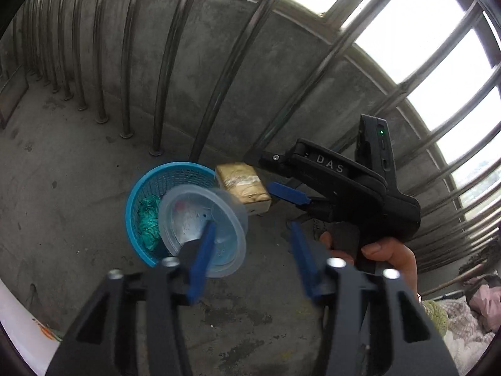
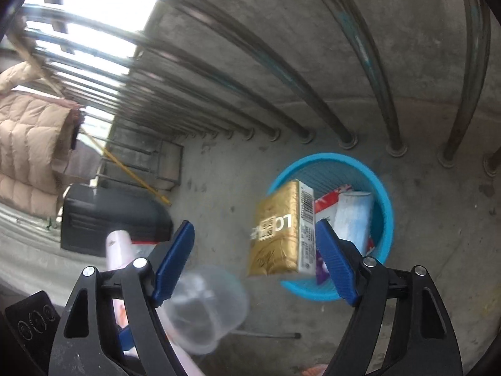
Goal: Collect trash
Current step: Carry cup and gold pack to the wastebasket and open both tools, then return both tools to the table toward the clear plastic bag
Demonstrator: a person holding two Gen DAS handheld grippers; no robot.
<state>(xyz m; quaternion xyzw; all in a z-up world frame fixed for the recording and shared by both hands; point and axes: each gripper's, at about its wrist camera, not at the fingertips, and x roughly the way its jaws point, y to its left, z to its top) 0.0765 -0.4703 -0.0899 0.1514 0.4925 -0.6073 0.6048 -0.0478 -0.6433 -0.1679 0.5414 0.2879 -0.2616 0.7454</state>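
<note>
Blue mesh plastic forms the round wastebasket standing on the rough grey concrete floor near a row of steel railing bars. In the left wrist view the left gripper has its ribbed blue fingers spread wide with nothing pressed between them; a clear plastic cup, blurred, sits in the centre of the frame over the basket's rim, just by the left finger, and whether it touches it I cannot tell. That view also shows crumpled green paper inside the basket and, at centre right, the right gripper in a bare hand, jaws apart beside a gold carton. The right wrist view instead looks down into the basket: the gold carton, foil-shiny with a white barcode edge, hangs over the rim between the wide-spread fingers without touching either, and a red-and-white wrapper and a pale rolled packet lie inside. The clear cup shows at lower left, blurred. A quilted beige jacket hangs at far left.
</note>
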